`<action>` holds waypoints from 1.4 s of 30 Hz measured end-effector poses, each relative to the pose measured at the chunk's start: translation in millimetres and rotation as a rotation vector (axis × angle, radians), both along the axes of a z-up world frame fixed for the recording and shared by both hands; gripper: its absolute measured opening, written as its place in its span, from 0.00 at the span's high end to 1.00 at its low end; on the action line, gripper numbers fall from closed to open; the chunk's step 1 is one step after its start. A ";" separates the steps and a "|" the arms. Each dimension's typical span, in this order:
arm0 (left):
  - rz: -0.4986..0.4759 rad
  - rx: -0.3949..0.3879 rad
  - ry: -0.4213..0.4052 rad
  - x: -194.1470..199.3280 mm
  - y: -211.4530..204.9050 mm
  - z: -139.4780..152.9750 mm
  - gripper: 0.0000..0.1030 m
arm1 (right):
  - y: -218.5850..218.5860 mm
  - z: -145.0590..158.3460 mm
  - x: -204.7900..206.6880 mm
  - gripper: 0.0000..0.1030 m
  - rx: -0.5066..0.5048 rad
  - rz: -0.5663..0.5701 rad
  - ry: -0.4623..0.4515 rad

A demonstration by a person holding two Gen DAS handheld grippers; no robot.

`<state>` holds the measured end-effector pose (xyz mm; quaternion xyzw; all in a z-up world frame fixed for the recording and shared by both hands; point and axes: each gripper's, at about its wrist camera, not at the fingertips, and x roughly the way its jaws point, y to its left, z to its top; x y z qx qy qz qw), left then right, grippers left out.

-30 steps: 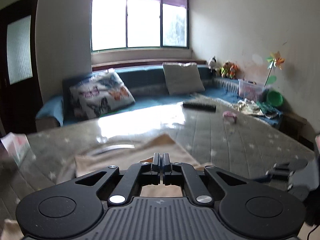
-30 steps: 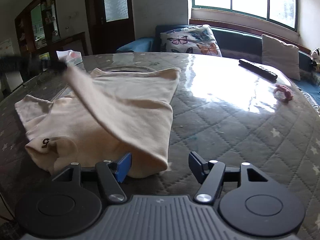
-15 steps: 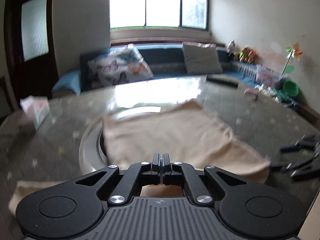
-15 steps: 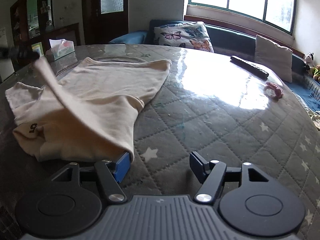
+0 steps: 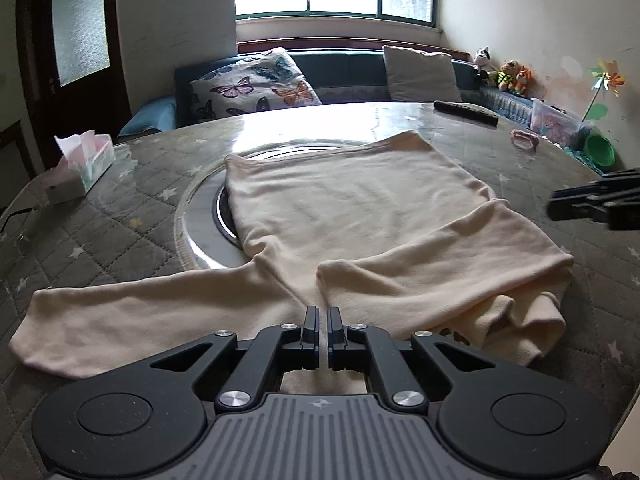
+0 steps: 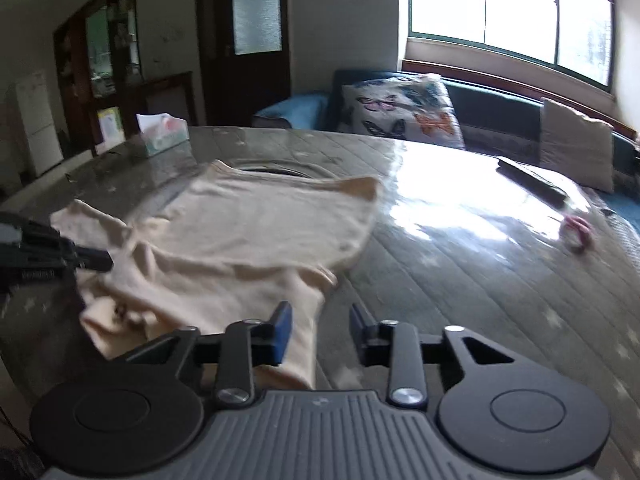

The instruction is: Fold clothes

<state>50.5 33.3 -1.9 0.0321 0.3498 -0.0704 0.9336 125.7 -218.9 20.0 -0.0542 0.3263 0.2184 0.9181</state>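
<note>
As we look down the left wrist view, our left gripper (image 5: 323,320) nearly closed, holding nothing | cream long-sleeved knit top (image 5: 360,216) at table's near edge, unfolded sleeve running leftward, nearer this hand | right wrist view: right gripper (image 6: 320,320) spread wide beside folded edge.

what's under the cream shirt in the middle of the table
Under the cream shirt a round inset ring in the table shows at its left edge. The rest of the ring is covered by the cloth, so what it holds cannot be seen.
</note>
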 end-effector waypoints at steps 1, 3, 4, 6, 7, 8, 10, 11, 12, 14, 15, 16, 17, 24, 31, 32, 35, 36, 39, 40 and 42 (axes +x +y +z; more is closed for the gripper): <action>0.004 -0.001 0.000 0.1 1.4 0.2 0.96 | 7.0 -2.2 6.7 0.78 0.006 0.011 0.003; 0.009 -0.003 -0.004 0.0 3.5 0.9 0.96 | 17.7 -6.7 17.0 0.79 0.015 0.030 0.008; 0.011 -0.004 -0.007 0.1 4.6 1.4 0.95 | 24.7 -10.2 22.7 0.79 0.019 0.043 0.007; 0.021 -0.007 -0.010 1.7 8.4 2.1 0.95 | 34.0 -17.2 30.9 0.79 0.009 0.057 0.008; 0.028 -0.009 -0.011 2.8 10.6 2.5 0.95 | 36.3 -21.4 34.5 0.79 -0.005 0.051 0.014; 0.038 -0.010 -0.014 3.7 14.5 2.7 0.95 | 36.8 -26.6 39.9 0.79 -0.019 0.030 0.027; 0.060 -0.016 -0.014 5.6 22.3 2.4 0.95 | 29.0 -35.4 47.1 0.79 -0.030 -0.030 0.058; 0.075 -0.019 -0.011 6.8 27.1 1.9 0.95 | 24.4 -36.7 48.4 0.79 -0.024 -0.044 0.067; 0.087 -0.023 -0.008 8.0 31.6 1.5 0.95 | 17.8 -36.2 48.6 0.79 -0.005 -0.057 0.078; 0.109 -0.039 -0.002 11.1 39.7 -0.5 0.95 | 13.7 -29.9 46.7 0.79 0.004 -0.067 0.064; 0.118 -0.045 0.001 11.9 42.7 -1.4 0.95 | 14.5 -25.8 46.5 0.79 0.003 -0.067 0.047; 0.130 -0.049 0.003 12.3 45.7 -2.4 0.95 | 16.7 -22.5 47.8 0.79 0.005 -0.064 0.032; 0.144 -0.053 0.006 12.7 49.1 -3.5 0.95 | 18.0 -19.7 51.0 0.79 0.013 -0.057 0.026; 0.275 -0.055 0.012 3.9 83.0 -5.5 0.69 | 33.9 -37.1 80.2 0.77 -0.013 -0.043 0.065; 0.485 -0.047 -0.003 -10.5 128.1 -6.4 0.45 | 53.6 -18.9 51.9 0.61 -0.024 0.043 0.006; 0.514 -0.053 -0.002 -12.6 135.0 -7.3 0.42 | 58.6 -17.6 47.3 0.58 -0.026 0.067 0.005; 0.591 -0.053 -0.008 -15.9 152.5 -10.2 0.39 | 74.2 -16.5 34.0 0.50 -0.037 0.132 -0.007; 0.610 -0.057 -0.008 -16.1 158.1 -11.3 0.39 | 78.8 -16.6 30.5 0.50 -0.040 0.148 -0.009; 0.661 -0.073 -0.020 -17.0 170.7 -11.8 0.41 | 88.5 -16.3 23.7 0.50 -0.037 0.181 -0.003; 0.671 -0.079 -0.023 -16.5 173.9 -11.7 0.41 | 91.3 -16.0 21.8 0.50 -0.037 0.188 -0.002; 0.692 -0.087 -0.026 -14.4 179.6 -11.1 0.48 | 93.5 -14.3 18.8 0.50 -0.038 0.199 -0.001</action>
